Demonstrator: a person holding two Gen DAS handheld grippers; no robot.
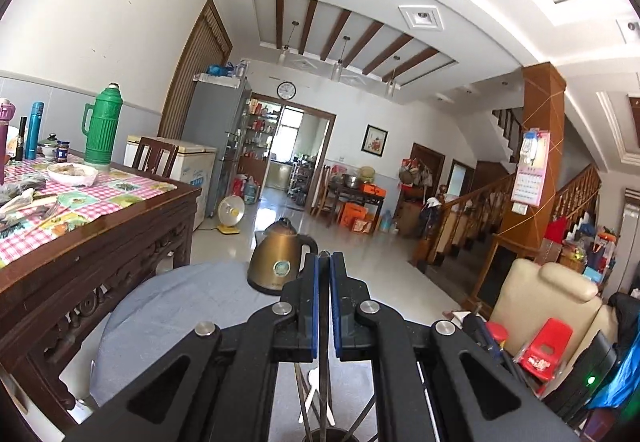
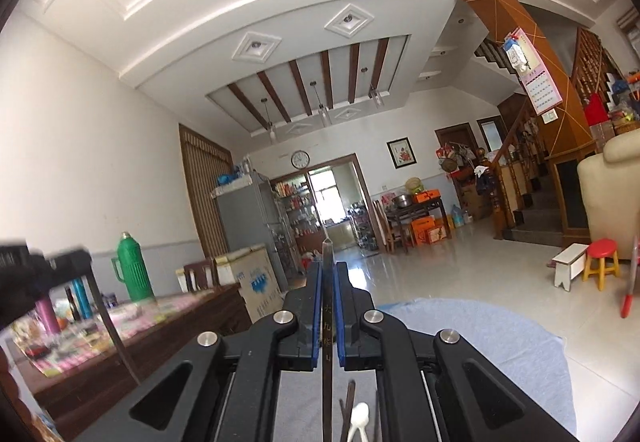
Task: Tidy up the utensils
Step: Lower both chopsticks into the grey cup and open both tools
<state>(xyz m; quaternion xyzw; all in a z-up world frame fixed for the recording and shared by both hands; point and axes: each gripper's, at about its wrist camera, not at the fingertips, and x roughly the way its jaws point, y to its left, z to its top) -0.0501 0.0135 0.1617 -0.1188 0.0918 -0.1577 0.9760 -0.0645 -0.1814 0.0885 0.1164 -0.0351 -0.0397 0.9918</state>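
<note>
My left gripper [image 1: 324,256] is shut on a thin dark chopstick [image 1: 324,382], whose tip just shows between the blue pads [image 1: 313,302]. Under it stands a dark utensil cup [image 1: 326,435] holding a white spoon [image 1: 314,386] and more sticks. My right gripper [image 2: 328,266] is shut on a dark chopstick [image 2: 327,322] with gold characters, and its end sticks out past the fingertips. Below lie a white spoon [image 2: 359,418] and other chopsticks [image 2: 347,408]. The left gripper [image 2: 80,258] shows blurred at the left of the right wrist view, with its chopstick [image 2: 116,334] hanging down.
A round table with a blue-grey cloth [image 1: 192,306] bears a brass kettle [image 1: 280,262]. Left of it stands a carved wooden table [image 1: 100,242] with a checked cloth, a green thermos [image 1: 100,126], bottles and a bowl. A cream armchair [image 1: 548,306] and red stools sit to the right.
</note>
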